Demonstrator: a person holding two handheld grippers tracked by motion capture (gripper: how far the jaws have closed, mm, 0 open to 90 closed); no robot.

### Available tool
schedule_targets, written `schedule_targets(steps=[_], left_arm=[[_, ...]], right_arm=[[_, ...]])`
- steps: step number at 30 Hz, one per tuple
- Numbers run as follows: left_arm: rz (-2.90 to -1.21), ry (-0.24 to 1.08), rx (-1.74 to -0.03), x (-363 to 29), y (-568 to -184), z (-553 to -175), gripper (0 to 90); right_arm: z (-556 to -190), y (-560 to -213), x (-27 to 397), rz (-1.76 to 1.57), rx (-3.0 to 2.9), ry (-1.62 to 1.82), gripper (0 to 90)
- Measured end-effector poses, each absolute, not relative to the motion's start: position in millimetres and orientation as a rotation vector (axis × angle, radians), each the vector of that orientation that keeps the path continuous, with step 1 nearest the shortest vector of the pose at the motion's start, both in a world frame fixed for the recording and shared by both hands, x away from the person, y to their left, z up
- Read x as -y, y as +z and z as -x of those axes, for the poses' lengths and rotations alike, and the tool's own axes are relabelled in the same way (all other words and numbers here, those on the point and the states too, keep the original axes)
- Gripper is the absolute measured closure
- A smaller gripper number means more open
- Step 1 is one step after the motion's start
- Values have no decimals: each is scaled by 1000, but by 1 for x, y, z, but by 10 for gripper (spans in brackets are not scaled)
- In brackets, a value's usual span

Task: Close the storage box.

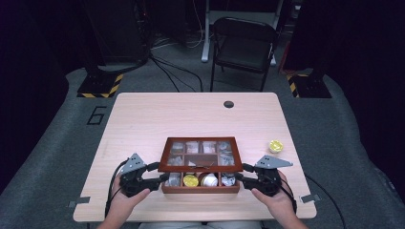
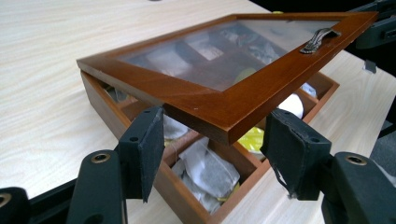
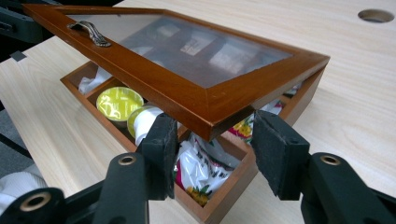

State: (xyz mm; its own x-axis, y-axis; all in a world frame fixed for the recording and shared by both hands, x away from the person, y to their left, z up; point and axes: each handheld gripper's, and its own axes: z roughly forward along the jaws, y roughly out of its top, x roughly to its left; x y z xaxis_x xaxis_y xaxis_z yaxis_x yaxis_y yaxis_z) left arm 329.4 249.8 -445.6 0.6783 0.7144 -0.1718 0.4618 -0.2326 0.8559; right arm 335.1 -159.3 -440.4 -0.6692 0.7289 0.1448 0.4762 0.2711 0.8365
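Item: wooden tea box (image 1: 200, 187), sitting near the front edge of the pale wood bench (image 1: 143, 119), midway between the two hands.

Lid: glass-paned lid (image 2: 219, 100) with a metal handle (image 2: 320, 39), standing partly raised and tilting over the open compartments; its near corners are overhanging the box on either side.

Left tongs (image 1: 160, 172): lying at the box's left side, jaws set narrow. In the left gripper view the lid's corner is reaching in between the two pads (image 2: 147, 147), with a visible gap on each side; the pads are not pressing on it.

Right tongs (image 1: 240, 172): lying at the box's right side, jaws likewise narrow, the lid's other corner sitting between the pads (image 3: 275, 149) without clear contact.

Contents: white tea bags (image 2: 205, 170), yellow-topped capsules (image 3: 119, 103), a printed sachet (image 3: 201, 172).

Surroundings: one yellow capsule (image 1: 275, 145) lying apart on the bench to the right of the box; a cable hole (image 1: 229, 104) toward the far edge; a black folding chair (image 1: 243, 45) standing beyond the bench.
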Motion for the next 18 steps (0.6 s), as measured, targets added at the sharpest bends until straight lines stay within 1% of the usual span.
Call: schedule_targets(steps=[18], left_arm=[[-1898,292,-941,-251,-458,-322,409]], right_arm=[[-327,-454,158,-1101,-2279,1328,507]])
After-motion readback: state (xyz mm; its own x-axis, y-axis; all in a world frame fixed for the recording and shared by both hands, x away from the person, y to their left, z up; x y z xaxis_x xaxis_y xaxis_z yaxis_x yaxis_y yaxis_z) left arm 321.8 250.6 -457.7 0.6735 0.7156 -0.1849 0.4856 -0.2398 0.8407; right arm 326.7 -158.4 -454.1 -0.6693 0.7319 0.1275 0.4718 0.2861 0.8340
